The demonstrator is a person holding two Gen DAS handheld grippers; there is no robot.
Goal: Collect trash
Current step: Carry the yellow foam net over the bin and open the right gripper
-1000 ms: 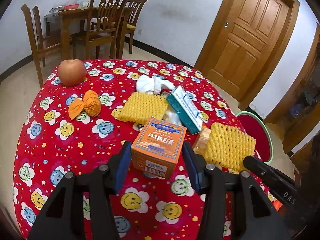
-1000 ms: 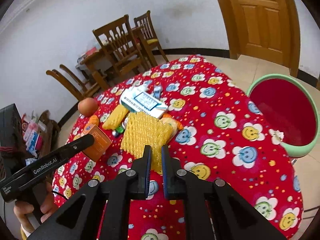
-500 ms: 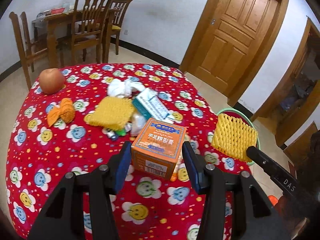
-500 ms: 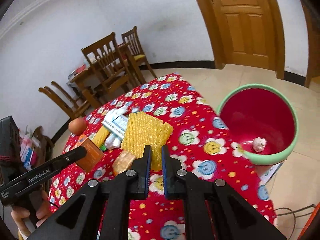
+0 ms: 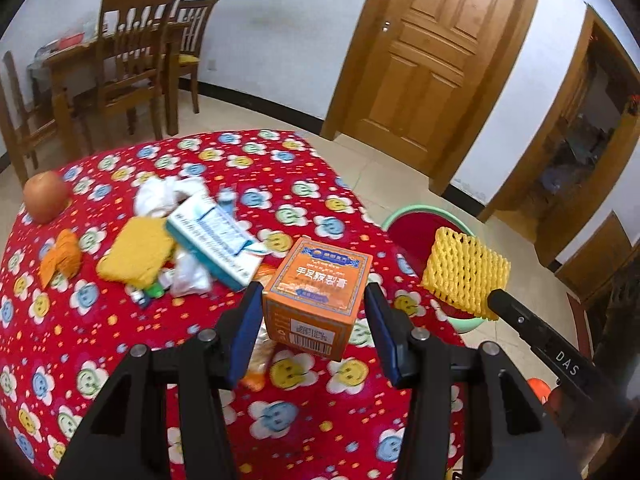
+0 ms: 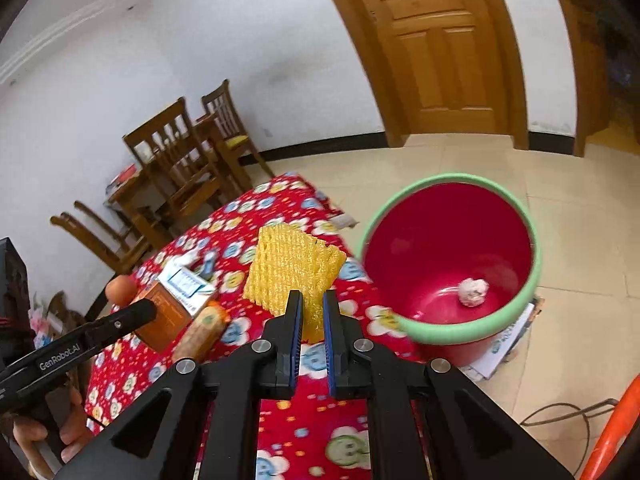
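- Two pieces are in your claws: left gripper (image 5: 314, 322) is clamped on the orange box (image 5: 316, 294), right gripper (image 6: 311, 332) pinches the yellow foam net (image 6: 294, 270), both lifted off the table (image 5: 120, 340).
- One paper ball (image 6: 473, 291) already sits in the red bin (image 6: 472, 336) beside the table.
- Plenty left: blue-white box (image 5: 214, 240), another foam net (image 5: 136, 250), tissues (image 5: 164, 194), orange wrapper (image 5: 60, 258).
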